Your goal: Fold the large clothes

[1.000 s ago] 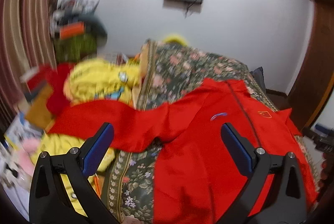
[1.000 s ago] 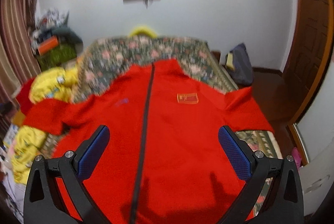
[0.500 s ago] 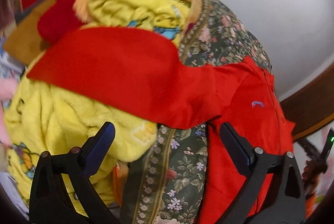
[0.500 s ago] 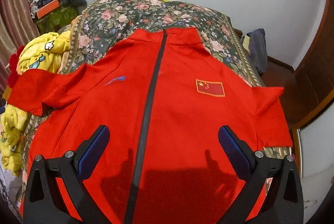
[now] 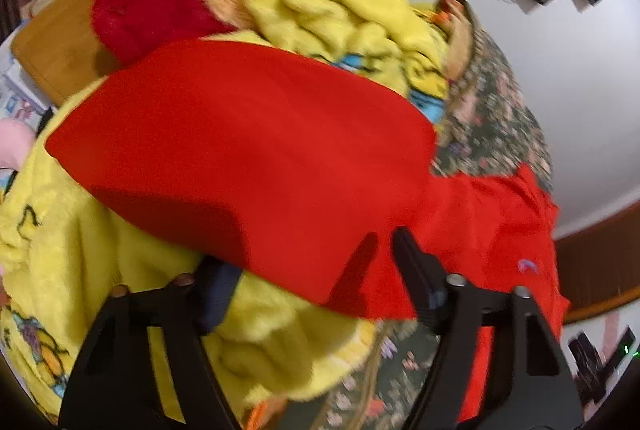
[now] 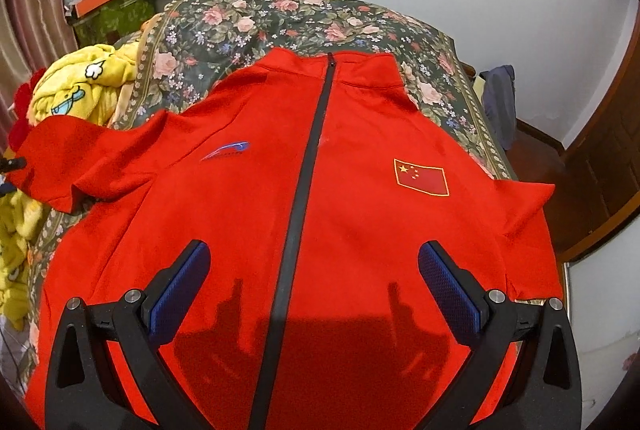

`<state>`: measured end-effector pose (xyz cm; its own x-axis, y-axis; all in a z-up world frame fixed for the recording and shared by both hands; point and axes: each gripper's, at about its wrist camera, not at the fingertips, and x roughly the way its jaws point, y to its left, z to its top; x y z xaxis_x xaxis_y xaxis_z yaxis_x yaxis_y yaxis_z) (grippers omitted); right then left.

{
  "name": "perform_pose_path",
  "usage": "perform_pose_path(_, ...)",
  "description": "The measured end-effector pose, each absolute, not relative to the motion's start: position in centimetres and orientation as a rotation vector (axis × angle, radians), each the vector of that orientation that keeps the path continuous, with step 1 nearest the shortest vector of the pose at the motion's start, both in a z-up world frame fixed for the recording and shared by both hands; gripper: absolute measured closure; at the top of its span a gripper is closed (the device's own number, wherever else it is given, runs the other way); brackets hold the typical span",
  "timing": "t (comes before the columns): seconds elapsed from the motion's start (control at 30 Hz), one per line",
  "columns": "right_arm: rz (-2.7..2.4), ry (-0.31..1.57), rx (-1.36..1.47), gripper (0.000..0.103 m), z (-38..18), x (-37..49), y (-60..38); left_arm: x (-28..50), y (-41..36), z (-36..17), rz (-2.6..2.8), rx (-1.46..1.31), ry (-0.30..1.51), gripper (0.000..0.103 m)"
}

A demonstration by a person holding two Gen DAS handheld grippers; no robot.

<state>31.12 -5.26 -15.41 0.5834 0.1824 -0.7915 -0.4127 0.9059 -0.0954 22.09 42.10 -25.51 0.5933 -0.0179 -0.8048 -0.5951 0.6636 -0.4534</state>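
A red zip-up jacket lies front up on the floral bed cover, with a black zipper down its middle and both sleeves spread out. Its left sleeve hangs off the bed's edge onto a yellow plush blanket. My left gripper is at that sleeve's lower edge and its jaws are closing. One finger is under the cloth and the other over it, still well apart. My right gripper hovers open over the jacket's lower front, holding nothing.
The yellow blanket heap and a red plush piece crowd the bed's left side, beside a wooden board. Boxes and bags are stacked in the far left corner. Dark clothes and a wooden door are on the right.
My left gripper swung down and left to the hanging sleeve, rolled, and its jaws narrowed around the sleeve's edge. My right gripper dipped toward the jacket's front and stayed open.
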Motion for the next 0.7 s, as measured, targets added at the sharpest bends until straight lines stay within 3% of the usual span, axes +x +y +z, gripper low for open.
perform_pose_path(0.07,0.352,0.881,-0.284,0.000,-15.4,31.1,-5.4,22.3,42.6,-25.7,0.429,-0.780,0.884,0.049)
perform_pose_path(0.2,0.345,0.876,-0.282,0.000,-15.1,31.2,-5.8,23.3,41.7,-24.4,0.532,-0.699,0.876,0.052)
perform_pose_path(0.27,0.337,0.870,-0.283,0.000,-14.8,31.2,-6.1,24.1,41.0,-23.4,0.591,-0.616,0.881,0.074)
perform_pose_path(0.43,0.321,0.846,-0.260,0.000,-13.8,30.8,-7.3,26.0,39.9,-19.9,0.676,-0.479,0.861,0.098)
perform_pose_path(0.7,0.290,0.794,-0.249,0.000,-12.2,30.8,-10.2,28.6,33.8,-9.2,0.596,-0.336,0.639,0.100)
